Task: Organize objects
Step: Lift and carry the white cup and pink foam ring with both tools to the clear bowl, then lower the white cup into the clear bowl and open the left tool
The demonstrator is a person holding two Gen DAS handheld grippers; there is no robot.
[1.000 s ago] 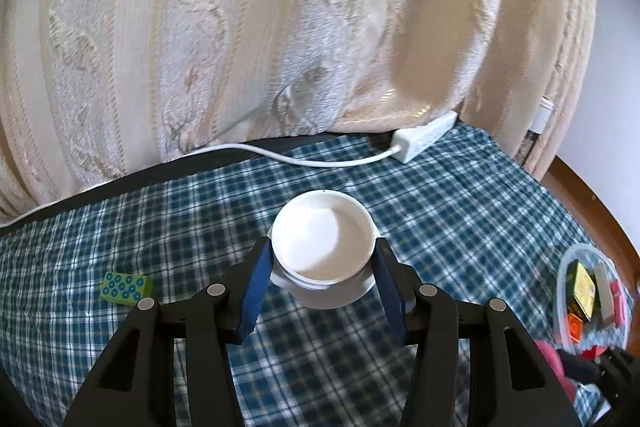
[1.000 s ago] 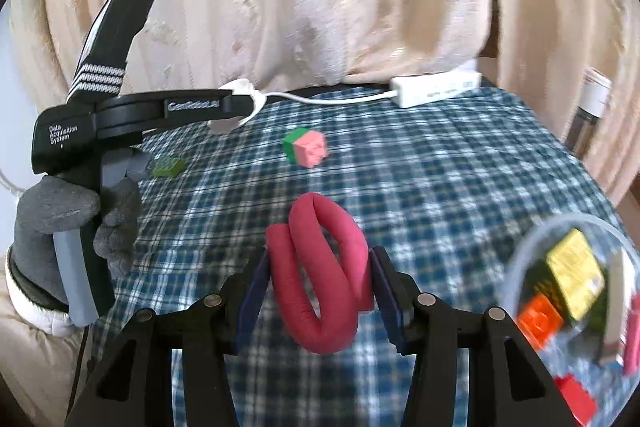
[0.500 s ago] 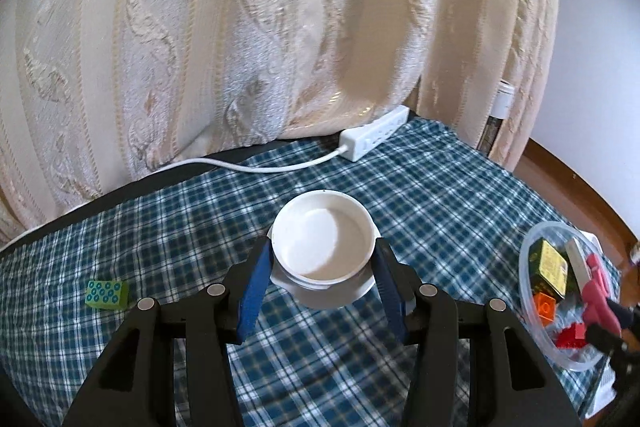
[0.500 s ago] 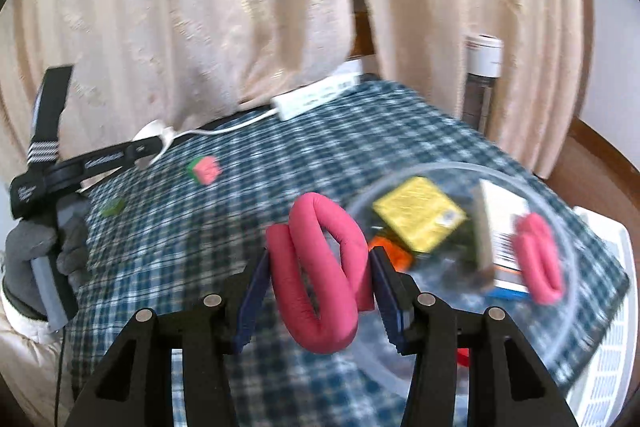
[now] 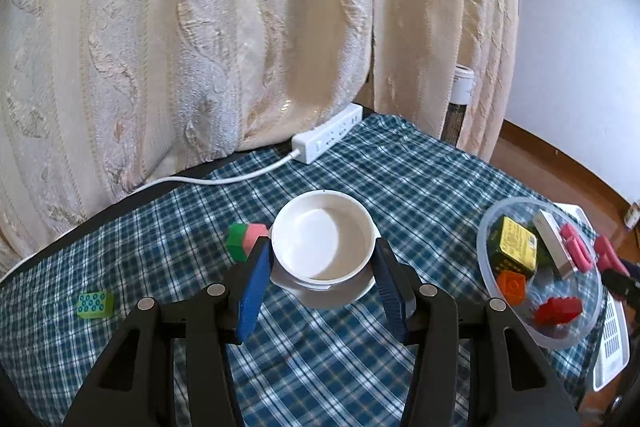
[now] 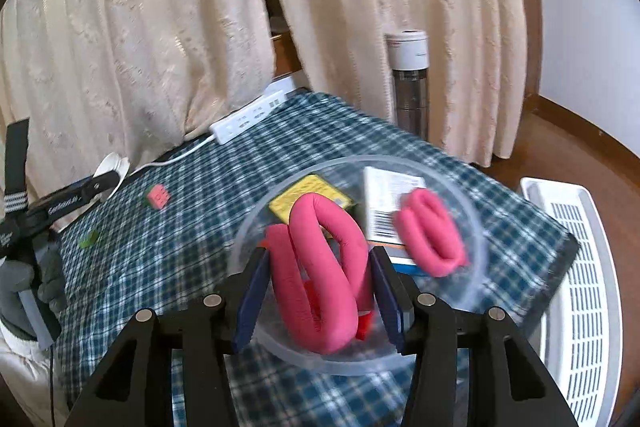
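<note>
My left gripper [image 5: 320,283] is shut on a white bowl [image 5: 324,243] and holds it above the plaid cloth [image 5: 420,187]. My right gripper [image 6: 318,295] is shut on a folded pink foam roll [image 6: 320,267] and holds it over the clear plastic bowl [image 6: 474,223]. That bowl holds a second pink roll [image 6: 432,239], a yellow box [image 6: 308,197], a white box [image 6: 390,207] and red bricks. The clear bowl also shows in the left wrist view [image 5: 500,223] at the right. A green-and-pink block [image 5: 244,239] and a green brick [image 5: 95,303] lie on the cloth.
A white power strip [image 5: 328,139] with its cable lies at the cloth's far edge under cream curtains [image 5: 240,27]. A white slatted basket [image 6: 580,287] stands right of the table. A white-capped bottle [image 6: 410,79] stands by the curtain.
My right gripper carried the pink roll rightward from over the cloth to over the clear bowl. My left gripper turned right with the white bowl, bringing the green-and-pink block into view.
</note>
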